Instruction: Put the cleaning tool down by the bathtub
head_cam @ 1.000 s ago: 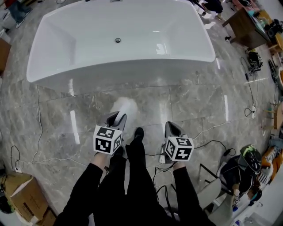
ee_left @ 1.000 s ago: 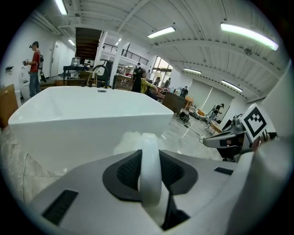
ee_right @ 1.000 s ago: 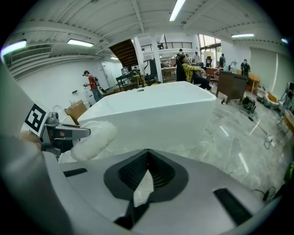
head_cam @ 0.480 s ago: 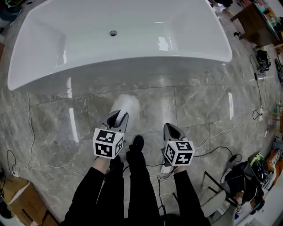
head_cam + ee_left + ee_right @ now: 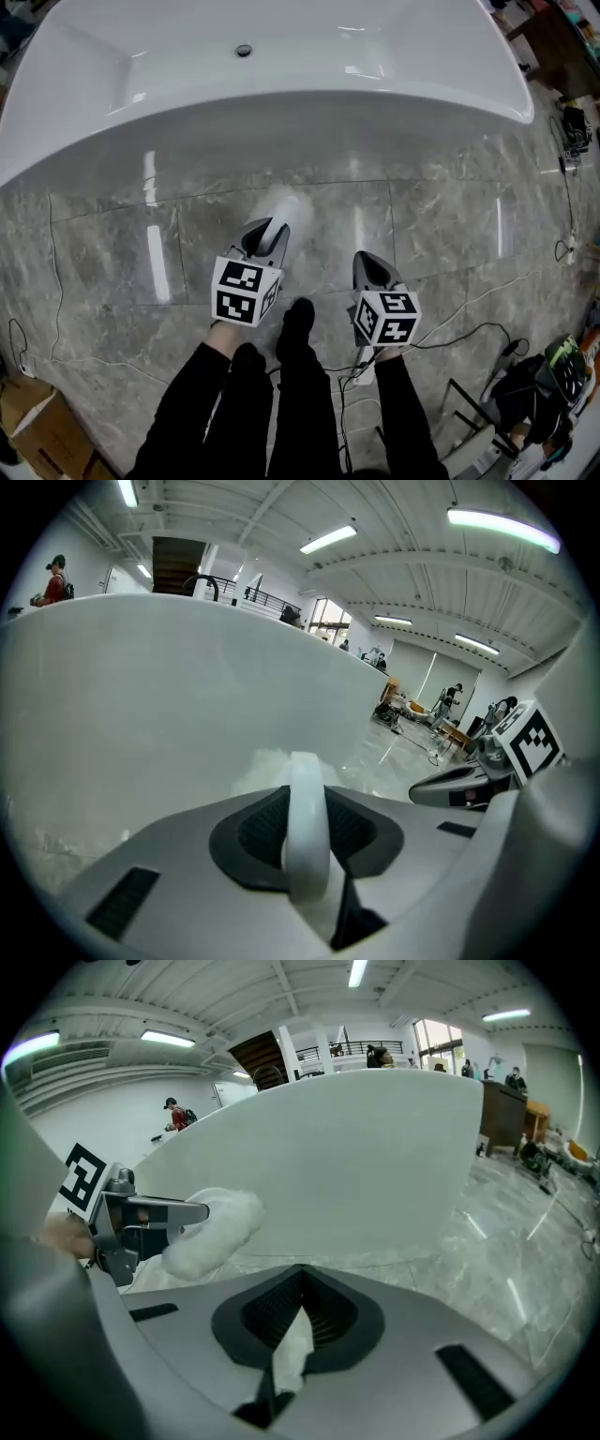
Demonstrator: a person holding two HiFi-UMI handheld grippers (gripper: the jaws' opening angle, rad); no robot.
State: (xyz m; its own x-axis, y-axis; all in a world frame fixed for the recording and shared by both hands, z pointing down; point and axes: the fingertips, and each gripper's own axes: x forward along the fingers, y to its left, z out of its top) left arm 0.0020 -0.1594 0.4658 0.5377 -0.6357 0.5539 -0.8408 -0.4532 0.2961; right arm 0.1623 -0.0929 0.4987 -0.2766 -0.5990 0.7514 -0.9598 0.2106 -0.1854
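The white bathtub (image 5: 281, 112) fills the top of the head view, and its outer wall (image 5: 187, 696) stands close ahead. My left gripper (image 5: 272, 230) is shut on the white handle (image 5: 306, 827) of the cleaning tool. The tool's fluffy white head (image 5: 286, 211) sticks out past the jaws, above the marble floor and a little short of the tub. The right gripper view shows that head (image 5: 216, 1227) from the side. My right gripper (image 5: 367, 262) hangs beside it to the right, shut, with a small white scrap (image 5: 292, 1349) pinched between its jaws.
Thin cables (image 5: 56, 281) trail over the grey marble floor at left and behind my legs (image 5: 291, 394). A cardboard box (image 5: 23, 412) sits at bottom left, and bags and gear (image 5: 544, 394) at bottom right. A wooden table (image 5: 562, 37) stands at top right.
Both grippers and my view have moved forward toward the bathtub, which now looms closer. The left gripper still holds the tool; the right stays shut.
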